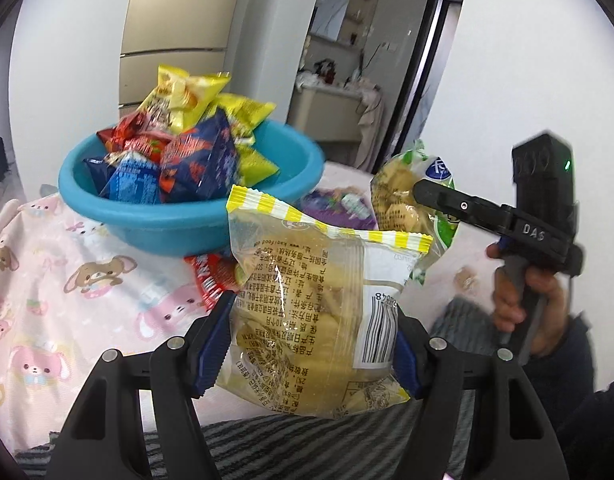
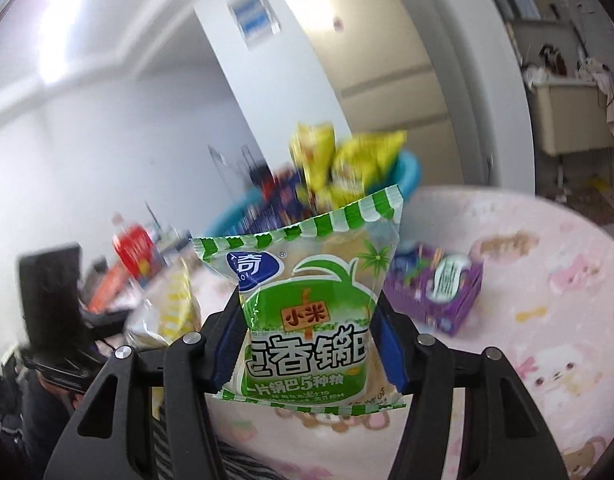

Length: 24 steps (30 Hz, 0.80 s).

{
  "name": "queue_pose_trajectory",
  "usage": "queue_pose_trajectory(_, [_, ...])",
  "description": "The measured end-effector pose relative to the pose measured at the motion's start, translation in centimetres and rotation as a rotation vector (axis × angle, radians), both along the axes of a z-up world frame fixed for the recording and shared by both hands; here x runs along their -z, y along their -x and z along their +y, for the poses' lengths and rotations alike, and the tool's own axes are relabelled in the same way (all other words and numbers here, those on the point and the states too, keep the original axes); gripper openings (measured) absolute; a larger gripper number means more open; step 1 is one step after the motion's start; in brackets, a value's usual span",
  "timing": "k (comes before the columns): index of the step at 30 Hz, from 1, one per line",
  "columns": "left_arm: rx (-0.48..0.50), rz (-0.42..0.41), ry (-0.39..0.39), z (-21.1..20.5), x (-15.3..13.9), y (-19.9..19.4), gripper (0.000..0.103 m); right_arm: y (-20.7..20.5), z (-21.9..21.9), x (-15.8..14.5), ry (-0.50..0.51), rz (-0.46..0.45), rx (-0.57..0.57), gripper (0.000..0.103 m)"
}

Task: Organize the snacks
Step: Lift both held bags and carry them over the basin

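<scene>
1. left fingers (image 1: 213,344) clench a clear yellow-striped snack bag (image 1: 327,312); right fingers (image 2: 383,344) clench a green-striped snack bag (image 2: 311,312), both aloft.
2. the heaped blue plastic basin (image 1: 291,184) (already overfull) could shed packets.

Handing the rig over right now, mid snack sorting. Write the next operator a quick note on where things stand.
Left claw: shut on a yellow-striped snack bag, lifted off the table.
Right claw: shut on a green snack bag, also in the air.
Blue basin on the pink tablecloth is already heaped with small packets.
Purple box and a red packet lie on the cloth.
Left: probably drop both held bags in the basin, then clear the cloth.
</scene>
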<state>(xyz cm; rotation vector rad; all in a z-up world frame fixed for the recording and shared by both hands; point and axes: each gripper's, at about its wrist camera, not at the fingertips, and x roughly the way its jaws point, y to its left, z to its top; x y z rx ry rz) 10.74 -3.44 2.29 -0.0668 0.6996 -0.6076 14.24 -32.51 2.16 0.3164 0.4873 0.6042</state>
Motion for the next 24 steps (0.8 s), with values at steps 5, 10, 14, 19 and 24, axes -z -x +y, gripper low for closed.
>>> queue_pose_trajectory(5, [-0.043,-0.119,0.054,1.1,-3.3,1.8,0.071,0.3,-0.4,-1.3,-0.023,-0.053,0.072,0.057])
queue_pose_trajectory(10, [-0.137,-0.183,0.052,2.1,-7.5,2.4,0.071,0.1,-0.1,-4.5,-0.002,-0.069,0.073,0.057])
queue_pose_trajectory(14, [-0.193,-0.209,0.067,3.0,-11.3,2.0,0.071,-0.4,0.7,-8.9,0.035,-0.117,0.07,0.057])
queue_pose_trajectory(19, [-0.213,-0.26,0.09,3.7,-16.2,1.0,0.071,-1.2,2.0,-14.2,0.042,-0.209,0.051,0.057])
queue_pose_trajectory(24, [-0.229,-0.324,0.095,3.9,-20.0,-0.9,0.071,-1.8,4.5,-18.5,0.047,-0.307,0.033,0.057])
